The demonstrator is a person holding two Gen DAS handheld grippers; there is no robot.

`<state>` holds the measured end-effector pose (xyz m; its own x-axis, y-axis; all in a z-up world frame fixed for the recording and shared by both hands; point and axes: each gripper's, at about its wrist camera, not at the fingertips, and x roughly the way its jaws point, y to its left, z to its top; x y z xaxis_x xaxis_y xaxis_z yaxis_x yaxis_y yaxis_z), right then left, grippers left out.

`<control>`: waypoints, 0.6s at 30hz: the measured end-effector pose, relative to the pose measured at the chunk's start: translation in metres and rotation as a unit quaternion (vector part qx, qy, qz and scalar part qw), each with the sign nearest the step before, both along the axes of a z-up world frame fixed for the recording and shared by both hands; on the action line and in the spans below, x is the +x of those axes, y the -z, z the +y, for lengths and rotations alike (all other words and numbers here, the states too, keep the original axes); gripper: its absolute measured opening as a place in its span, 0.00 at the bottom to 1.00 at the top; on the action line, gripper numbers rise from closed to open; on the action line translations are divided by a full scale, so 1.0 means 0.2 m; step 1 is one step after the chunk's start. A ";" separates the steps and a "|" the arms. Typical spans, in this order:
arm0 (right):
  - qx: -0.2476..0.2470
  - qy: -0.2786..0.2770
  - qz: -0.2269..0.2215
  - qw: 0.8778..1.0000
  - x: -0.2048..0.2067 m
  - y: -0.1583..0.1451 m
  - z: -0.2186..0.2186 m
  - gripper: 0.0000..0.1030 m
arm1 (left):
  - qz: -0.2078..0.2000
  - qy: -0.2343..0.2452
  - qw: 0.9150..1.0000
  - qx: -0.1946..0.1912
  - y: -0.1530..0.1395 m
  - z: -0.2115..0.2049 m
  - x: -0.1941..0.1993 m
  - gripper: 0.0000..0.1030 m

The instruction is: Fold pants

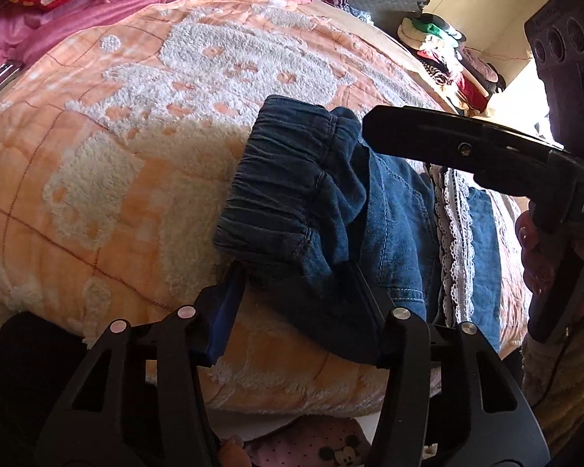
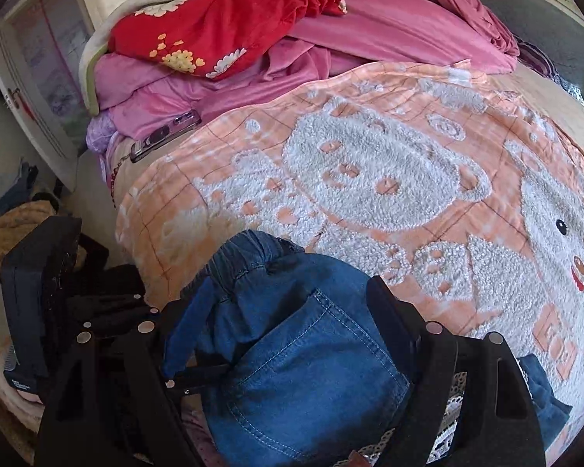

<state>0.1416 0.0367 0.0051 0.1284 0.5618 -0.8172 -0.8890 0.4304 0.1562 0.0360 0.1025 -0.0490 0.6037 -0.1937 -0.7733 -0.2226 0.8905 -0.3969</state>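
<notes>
Blue denim pants (image 1: pixel 331 210) with an elastic waistband and white lace trim lie bunched near the front edge of a bed covered by an orange-and-white fleece blanket (image 1: pixel 116 155). My left gripper (image 1: pixel 299 295) is open, its fingers spread either side of the waistband end. The right gripper's black body (image 1: pixel 467 148) reaches over the pants from the right. In the right wrist view, the right gripper (image 2: pixel 288 311) is open, with the denim back pocket (image 2: pixel 311 369) lying between its fingers. The left gripper's body (image 2: pixel 58 292) shows at the left.
Pink and red bedding (image 2: pixel 292 39) is piled at the bed's far end. A phone (image 2: pixel 163 136) lies beside it near the bed's left edge. Clothes (image 1: pixel 447 62) are heaped past the far right side. The floor (image 2: pixel 19 202) lies left of the bed.
</notes>
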 end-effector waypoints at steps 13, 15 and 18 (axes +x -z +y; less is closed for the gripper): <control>-0.034 -0.051 0.043 0.997 0.06 0.21 0.20 0.78 | 0.003 0.005 1.000 -0.019 0.05 0.03 0.01 0.43; -0.031 -0.061 0.050 0.996 0.06 0.24 0.22 0.76 | 0.003 0.006 1.000 -0.023 0.05 0.03 0.01 0.43; -0.037 -0.068 0.052 0.996 0.07 0.29 0.24 0.57 | 0.004 0.006 1.000 -0.026 0.05 0.04 0.02 0.44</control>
